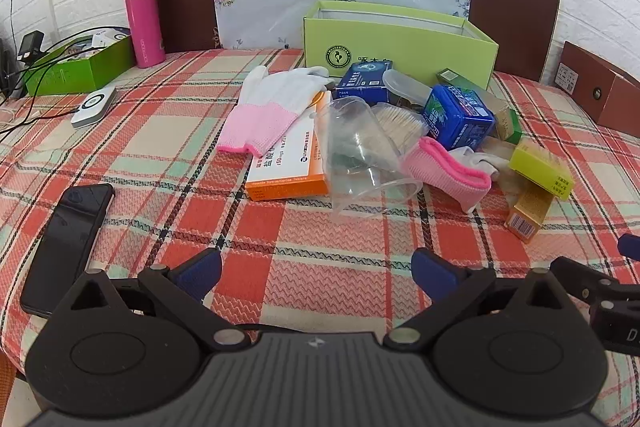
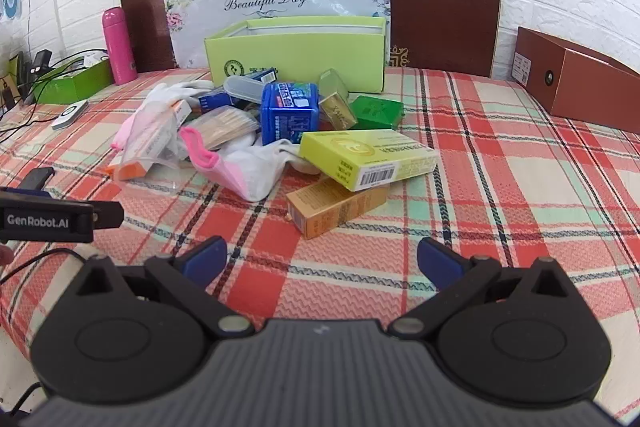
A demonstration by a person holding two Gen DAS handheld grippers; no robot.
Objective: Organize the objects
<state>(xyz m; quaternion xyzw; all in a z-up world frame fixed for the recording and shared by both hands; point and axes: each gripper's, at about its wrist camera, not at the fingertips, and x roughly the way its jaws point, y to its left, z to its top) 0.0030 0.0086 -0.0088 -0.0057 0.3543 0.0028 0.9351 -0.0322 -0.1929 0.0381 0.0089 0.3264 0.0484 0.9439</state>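
A pile of small items lies on the plaid tablecloth in front of an open light-green box (image 1: 400, 43) (image 2: 296, 55). The pile holds white-and-pink gloves (image 1: 268, 107) (image 2: 240, 167), an orange-and-white medicine box (image 1: 288, 163), a clear plastic bag (image 1: 356, 151), a blue tin (image 1: 460, 115) (image 2: 290, 113), a yellow-green box (image 2: 368, 155) and an orange-brown box (image 2: 336, 209). My left gripper (image 1: 316, 269) is open and empty, short of the pile. My right gripper (image 2: 320, 263) is open and empty, just short of the orange-brown box.
A black phone (image 1: 68, 243) lies at the left near my left gripper. A pink bottle (image 1: 144, 19), a dark-green box with cables (image 1: 80, 63) and a white device (image 1: 94, 106) stand at the back left. A brown box (image 2: 576, 79) sits at the right.
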